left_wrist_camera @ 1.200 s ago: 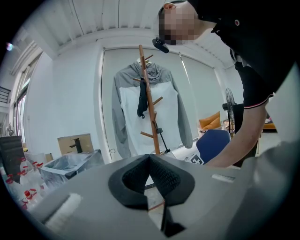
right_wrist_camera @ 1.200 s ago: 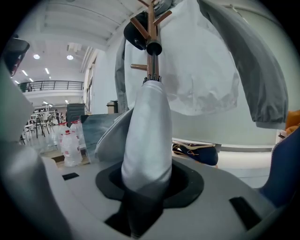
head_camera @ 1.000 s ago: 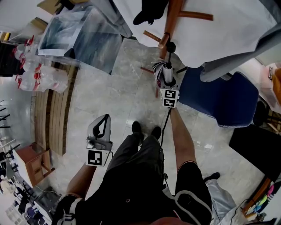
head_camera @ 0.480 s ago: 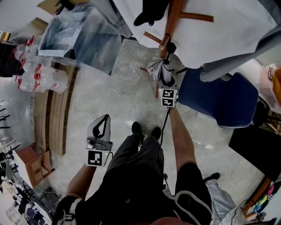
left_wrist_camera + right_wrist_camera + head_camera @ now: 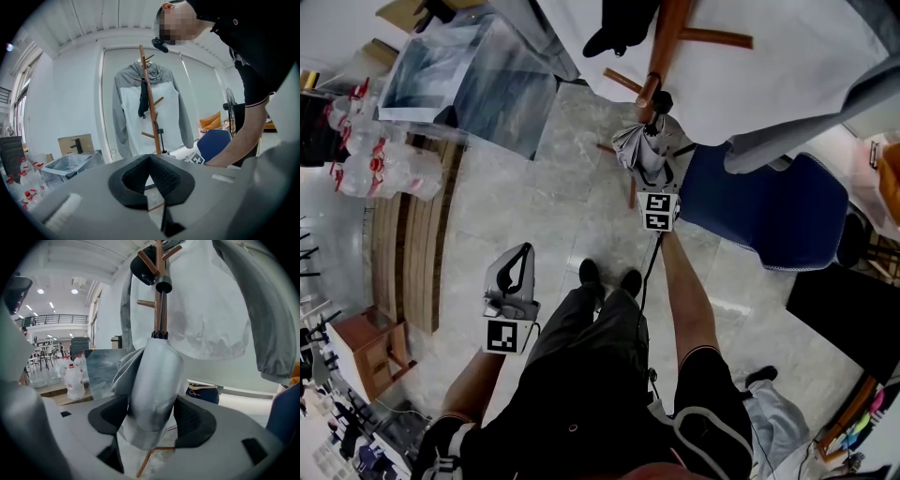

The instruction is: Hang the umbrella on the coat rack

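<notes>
A folded grey umbrella (image 5: 643,150) hangs upright against the wooden coat rack (image 5: 661,47), its black top knob (image 5: 664,97) beside a lower peg. In the right gripper view the umbrella (image 5: 154,385) fills the gap between the jaws below the rack pole (image 5: 159,310). My right gripper (image 5: 654,180) (image 5: 152,420) has just been opening; its pads stand around the umbrella's lower end without pressing it. My left gripper (image 5: 522,261) (image 5: 150,173) is shut on nothing, held low and well back from the rack (image 5: 150,103).
A grey and white jacket (image 5: 750,66) hangs on the rack. A blue chair (image 5: 769,211) stands right of the umbrella. Water bottles (image 5: 366,159), a clear plastic bag (image 5: 469,75) and a wooden bench (image 5: 412,244) are at the left. The person's feet (image 5: 609,278) are below the rack.
The right gripper's jaws have widened around the umbrella, and its loose fabric has spread out to the left. The left gripper has not moved.
</notes>
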`<state>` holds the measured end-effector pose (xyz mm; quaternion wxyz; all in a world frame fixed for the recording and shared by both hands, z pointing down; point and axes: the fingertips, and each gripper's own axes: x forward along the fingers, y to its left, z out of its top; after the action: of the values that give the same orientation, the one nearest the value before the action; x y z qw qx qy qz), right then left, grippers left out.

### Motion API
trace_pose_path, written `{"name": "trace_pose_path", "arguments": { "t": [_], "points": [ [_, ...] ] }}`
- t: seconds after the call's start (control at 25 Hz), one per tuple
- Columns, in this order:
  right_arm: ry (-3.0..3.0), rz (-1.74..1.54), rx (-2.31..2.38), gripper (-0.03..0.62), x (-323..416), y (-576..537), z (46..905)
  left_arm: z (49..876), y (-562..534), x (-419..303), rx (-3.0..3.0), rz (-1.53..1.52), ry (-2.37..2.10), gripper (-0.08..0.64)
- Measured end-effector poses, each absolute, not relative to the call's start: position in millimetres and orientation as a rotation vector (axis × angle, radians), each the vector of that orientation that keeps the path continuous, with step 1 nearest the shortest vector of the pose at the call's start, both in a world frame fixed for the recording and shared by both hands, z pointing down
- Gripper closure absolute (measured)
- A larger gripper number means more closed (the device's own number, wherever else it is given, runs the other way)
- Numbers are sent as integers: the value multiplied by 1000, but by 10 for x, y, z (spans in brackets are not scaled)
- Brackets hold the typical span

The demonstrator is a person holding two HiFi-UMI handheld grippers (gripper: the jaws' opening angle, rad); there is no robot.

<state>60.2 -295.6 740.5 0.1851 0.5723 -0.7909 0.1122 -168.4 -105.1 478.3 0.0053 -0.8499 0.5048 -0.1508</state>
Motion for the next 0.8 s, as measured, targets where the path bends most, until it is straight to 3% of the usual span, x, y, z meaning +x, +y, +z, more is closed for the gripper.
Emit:
{"name": "trace_pose_path", "arguments": {
  "t": [0.8],
  "points": [
    [-2303,268,1597,241,591,-2687,6991,4708,-1061,-1573,-2682,-436,1544,558]
  ]
}}
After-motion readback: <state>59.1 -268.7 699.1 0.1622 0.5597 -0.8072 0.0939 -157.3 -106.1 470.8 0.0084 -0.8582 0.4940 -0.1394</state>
